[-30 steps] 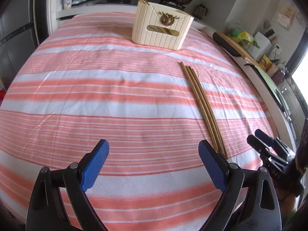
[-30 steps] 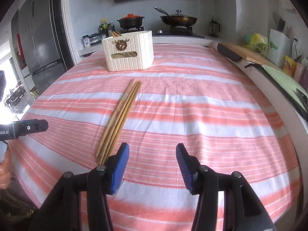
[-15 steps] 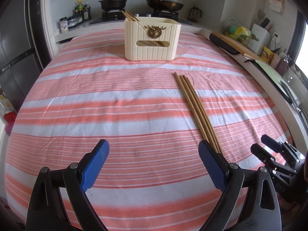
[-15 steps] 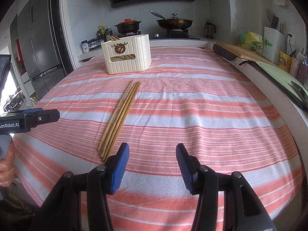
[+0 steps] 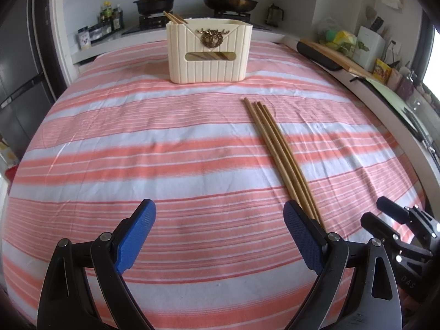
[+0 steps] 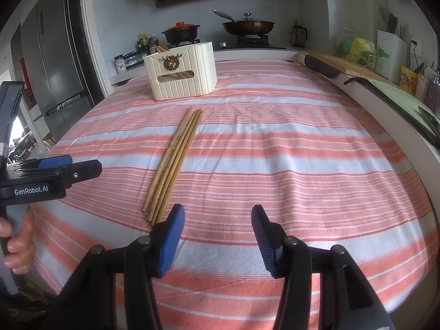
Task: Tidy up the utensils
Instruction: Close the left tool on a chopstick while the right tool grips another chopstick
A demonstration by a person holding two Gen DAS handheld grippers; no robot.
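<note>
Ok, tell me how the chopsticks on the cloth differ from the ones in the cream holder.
The loose chopsticks lie flat on the striped tablecloth; the stored chopsticks lean inside the cream holder. The loose ones show their full length, while only the tips of the stored ones show above the rim. The loose ones number four; the stored count is unclear. Both sets are light brown and slim.

**Black clamp-style grippers w/ blue pads**

Left gripper (image 5: 219, 236) and right gripper (image 6: 217, 238) both had black plastic arms, silver pivot screws and ribbed blue pads. Left unit's side read "GenRobot.AI" in white; right unit's side bore faint "DAS" lettering.
</note>
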